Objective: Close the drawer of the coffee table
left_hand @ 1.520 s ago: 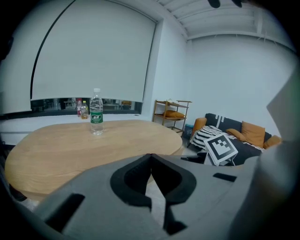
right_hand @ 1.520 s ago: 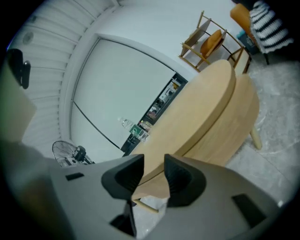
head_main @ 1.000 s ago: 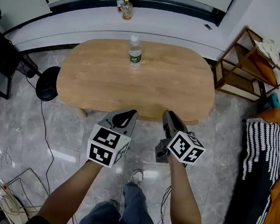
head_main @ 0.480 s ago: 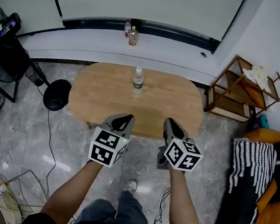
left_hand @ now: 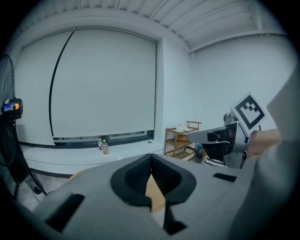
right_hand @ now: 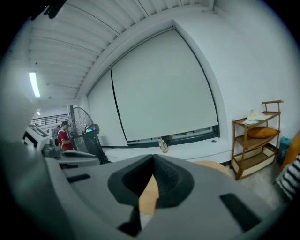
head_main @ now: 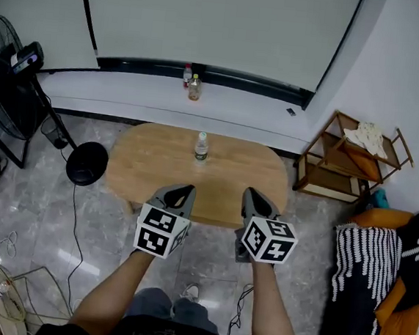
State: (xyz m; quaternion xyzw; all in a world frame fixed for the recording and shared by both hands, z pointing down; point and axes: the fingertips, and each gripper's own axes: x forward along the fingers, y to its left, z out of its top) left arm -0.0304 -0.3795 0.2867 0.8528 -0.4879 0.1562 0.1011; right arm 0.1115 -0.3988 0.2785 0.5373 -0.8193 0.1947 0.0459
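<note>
The oval wooden coffee table (head_main: 157,173) stands on the grey tiled floor, with a clear water bottle (head_main: 201,147) upright at its far middle. No drawer shows in any view. Both grippers hang in the air over the table's near edge, well above it and touching nothing. My left gripper (head_main: 185,190) is shut and empty, its pads meeting at the tips (left_hand: 151,157). My right gripper (head_main: 250,194) has just been closing its jaws and is now shut with nothing between them (right_hand: 153,159). A strip of tabletop shows through each gripper's jaw gap.
A wooden shelf rack (head_main: 347,158) stands to the table's right, and a striped cushion (head_main: 364,281) on an orange seat is nearer. A black fan stand (head_main: 12,70) and round black base (head_main: 87,163) are at left. Two bottles (head_main: 192,80) sit on the window ledge.
Both grippers and the head camera have risen, so the table looks smaller and farther below. The right gripper's marker cube has rolled.
</note>
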